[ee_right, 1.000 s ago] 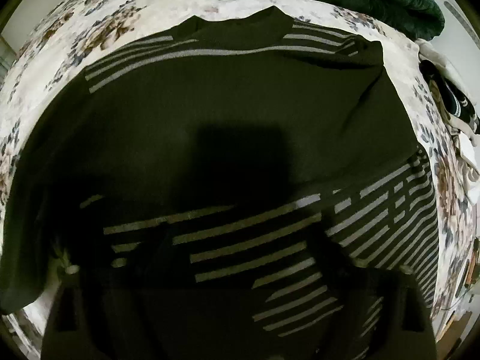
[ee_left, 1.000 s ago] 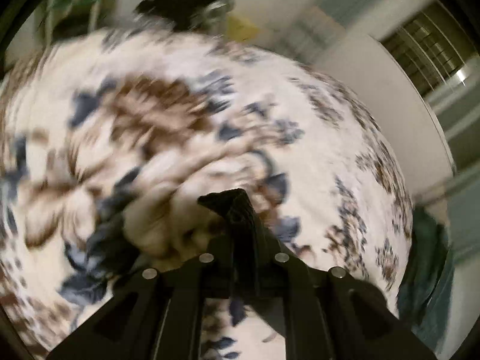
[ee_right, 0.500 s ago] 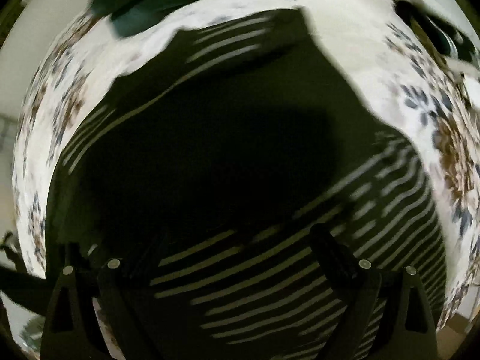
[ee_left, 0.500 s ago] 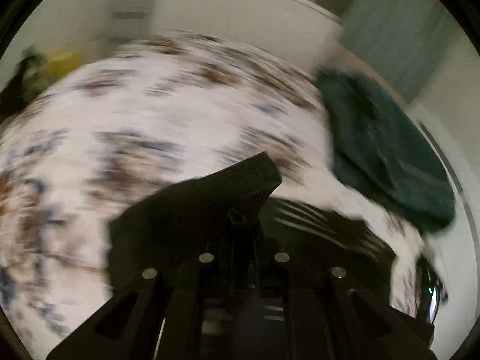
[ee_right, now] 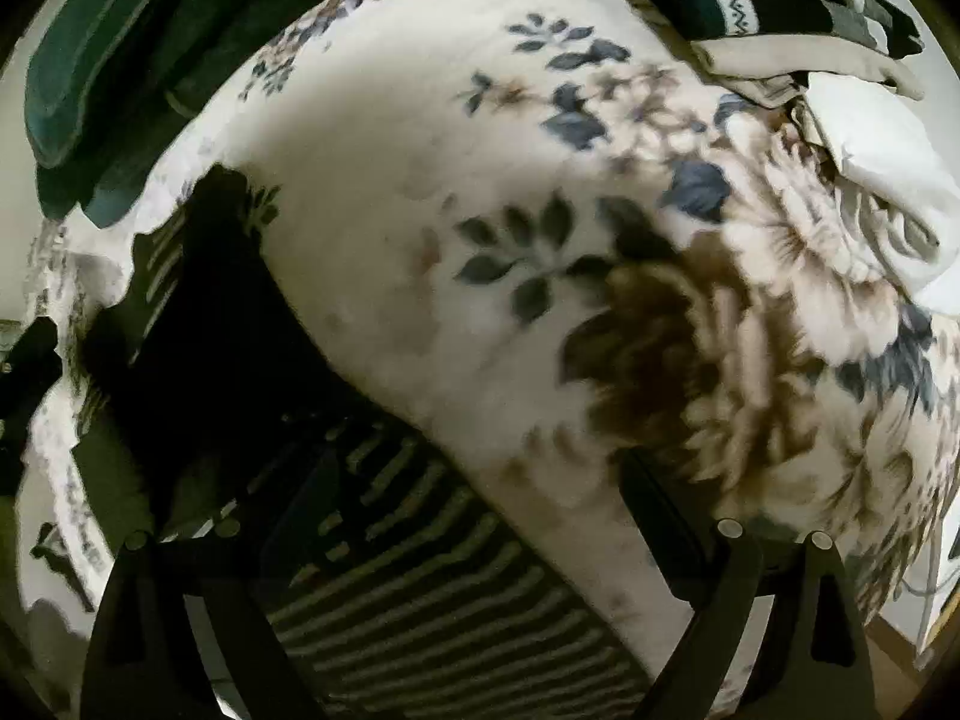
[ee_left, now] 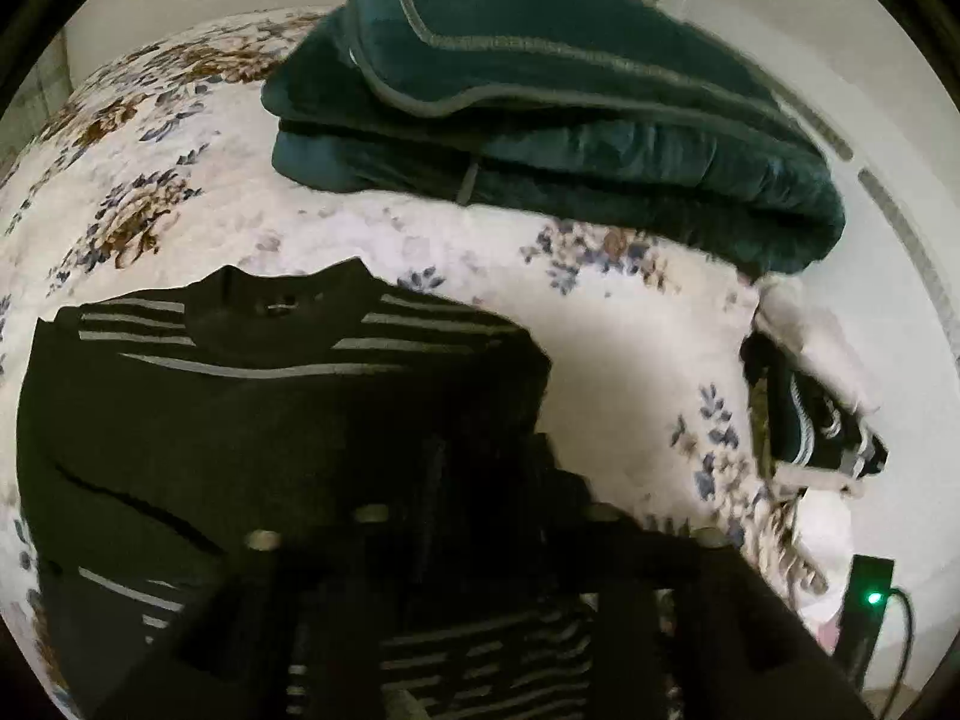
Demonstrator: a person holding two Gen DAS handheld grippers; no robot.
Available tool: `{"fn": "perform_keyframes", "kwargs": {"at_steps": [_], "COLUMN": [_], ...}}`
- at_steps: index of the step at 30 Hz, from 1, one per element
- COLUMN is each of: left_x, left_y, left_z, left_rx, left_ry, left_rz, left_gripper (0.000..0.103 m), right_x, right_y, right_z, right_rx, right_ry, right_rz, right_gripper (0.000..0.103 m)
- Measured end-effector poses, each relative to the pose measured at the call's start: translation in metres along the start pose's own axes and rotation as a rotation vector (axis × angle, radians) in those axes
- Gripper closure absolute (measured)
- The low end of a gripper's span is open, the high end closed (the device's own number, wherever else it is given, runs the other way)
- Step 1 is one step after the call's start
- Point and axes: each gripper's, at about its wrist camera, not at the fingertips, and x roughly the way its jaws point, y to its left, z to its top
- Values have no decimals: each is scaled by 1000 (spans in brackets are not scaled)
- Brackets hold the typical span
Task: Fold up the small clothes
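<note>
A dark sweater with pale stripes [ee_left: 270, 408] lies flat on the floral bedspread [ee_left: 600, 348], neckline away from me, one side folded over its middle. My left gripper [ee_left: 486, 462] hovers low over its right part. Its jaws are opening, with dark cloth below and between them that the pads do not seem to press. In the right wrist view the sweater [ee_right: 420, 600] fills the lower left. My right gripper [ee_right: 480, 480] stands wide open above the sweater's right edge, holding nothing, one finger over stripes and the other over bedspread [ee_right: 480, 180].
A folded dark green blanket [ee_left: 570, 120] lies at the far side of the bed. A stack of folded clothes [ee_left: 804, 420] sits at the right edge, beside a white pillow [ee_right: 888, 180]. A black device with a green light [ee_left: 870, 600] is beyond the bed's right side.
My left gripper, shut on dark cloth, swung across the bed to the sweater and its jaws have parted. The right gripper slid from over the sweater's middle to its right edge.
</note>
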Motion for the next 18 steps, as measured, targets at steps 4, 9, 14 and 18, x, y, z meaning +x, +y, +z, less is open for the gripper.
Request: {"fn": "perform_keyframes", "kwargs": {"at_steps": [4,9,14,18], "left_x": [-21,-56,-50,-48], "left_y": [33,116,203,235], "left_z": [-25,-91,-157,-181], "left_rx": [-18,-87,-206,-268], "left_ry": [-45,-27,122,137], "left_rz": [96,363,568,617], "left_gripper": [2,2,2,2], "right_x": [-15,-25,-8,18], "right_y": [-24,6,87,160], "right_z": [14,34,57,60], "right_rx": [-10,-127,-292,-440], "right_ry": [59,90,72,51], "right_rz": [90,218,295,255], "right_gripper": [7,7,7,17]}}
